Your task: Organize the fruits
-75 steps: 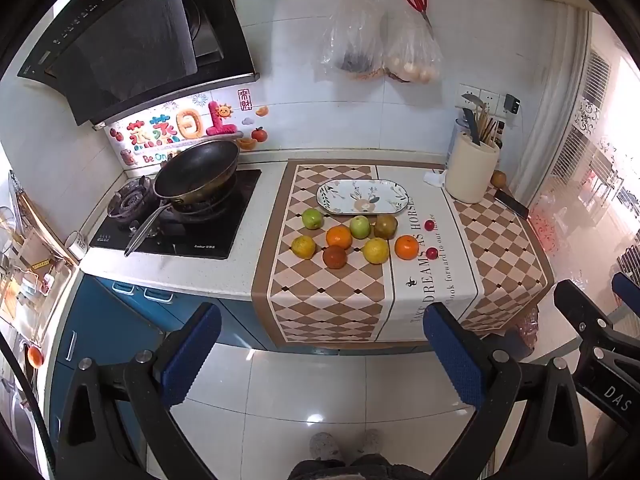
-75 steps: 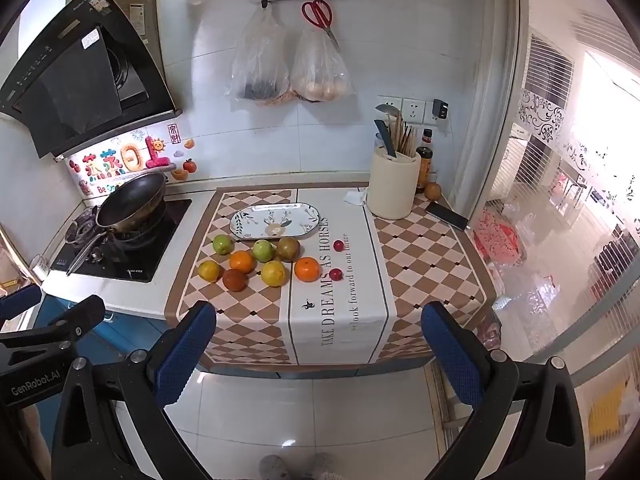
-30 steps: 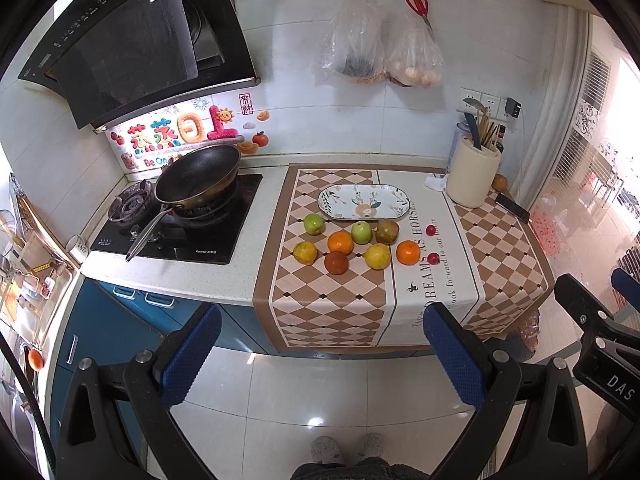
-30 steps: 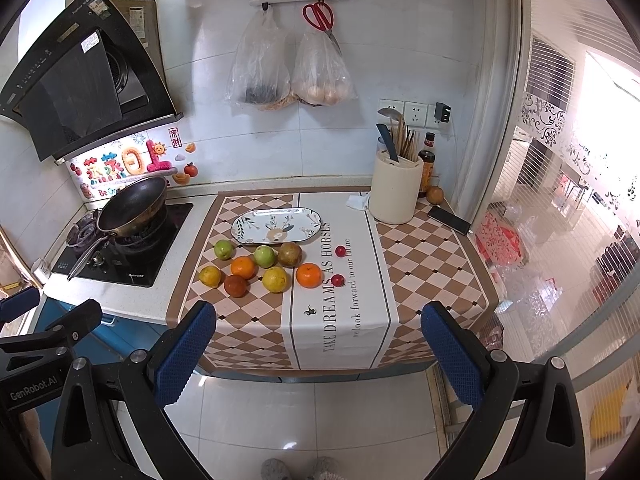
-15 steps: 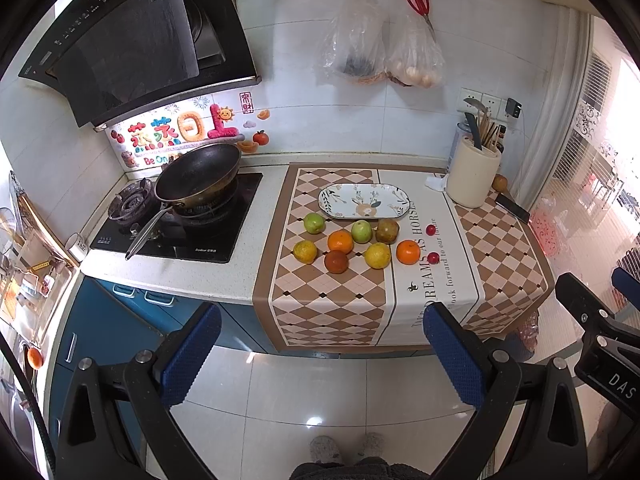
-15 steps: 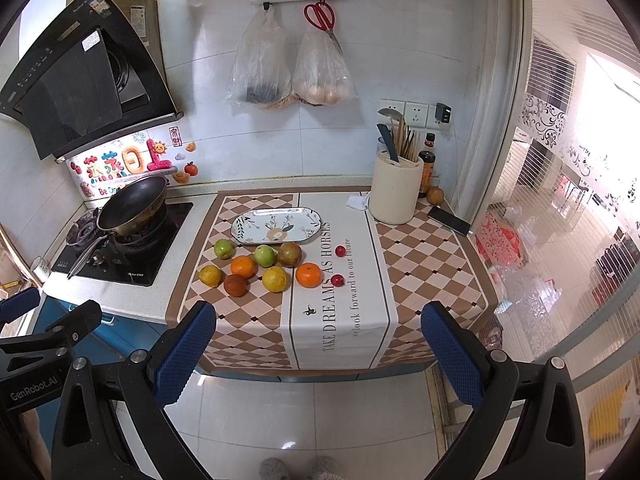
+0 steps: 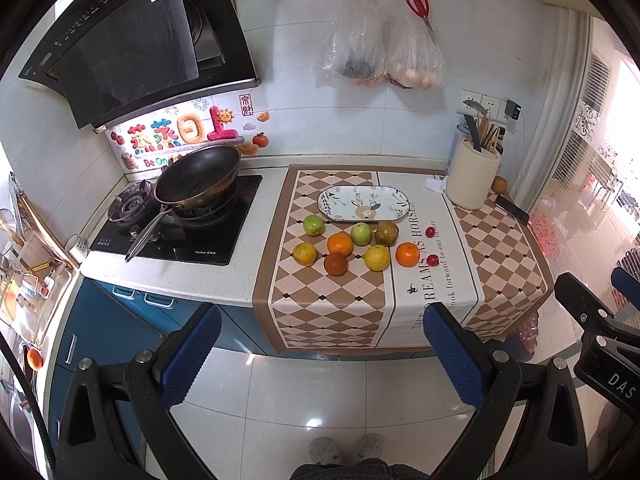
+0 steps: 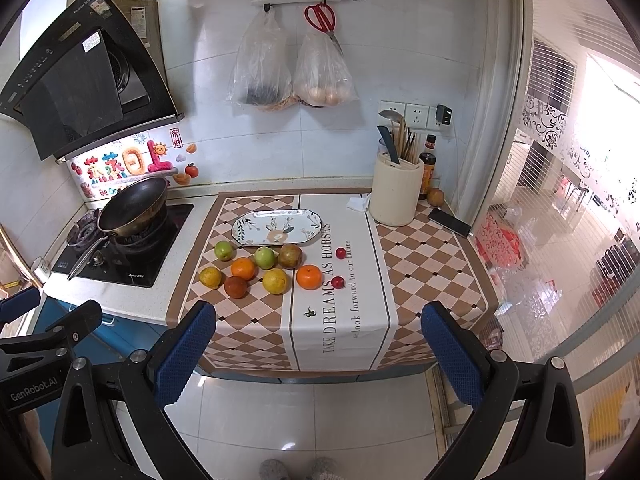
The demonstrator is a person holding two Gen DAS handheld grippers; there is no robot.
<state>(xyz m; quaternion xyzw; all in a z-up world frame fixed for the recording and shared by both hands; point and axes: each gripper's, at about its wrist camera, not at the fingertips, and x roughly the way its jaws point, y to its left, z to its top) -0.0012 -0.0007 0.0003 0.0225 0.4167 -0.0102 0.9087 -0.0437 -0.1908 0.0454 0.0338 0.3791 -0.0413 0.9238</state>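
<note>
Left claw: the left claw (image 7: 322, 346) is spread wide with nothing between its blue pads, held over the floor in front of the desk (image 7: 224, 268), well apart from the plate.
Right claw: the right claw (image 8: 318, 346) is likewise released and empty, also short of the desk edge.
Landmark: an oval patterned plate (image 8: 277, 227) lies on the checkered cloth (image 8: 420, 264), bare of fruit.
Green fruits: one green apple (image 8: 224, 250) sits just in front of the plate's left end; a second green apple (image 8: 265, 257) sits in front of the plate's middle.
Brown fruit: a dull brownish fruit (image 8: 290, 256) touches the second green one, in front of the plate's right half.
Oranges: one orange (image 8: 243, 268) lies between the two green apples, a step further from the plate; a brighter orange (image 8: 309, 277) lies to the right of the group.
Yellow fruits: a yellow fruit (image 8: 210, 277) at the far left, another yellow citrus (image 8: 275, 281) in the front row.
Dark fruit: a reddish-brown fruit (image 8: 236, 287) sits in the front row, farthest from the plate.
Small red fruits: two small red fruits (image 8: 340, 253) lie on the white lettered strip, right of the plate.
</note>
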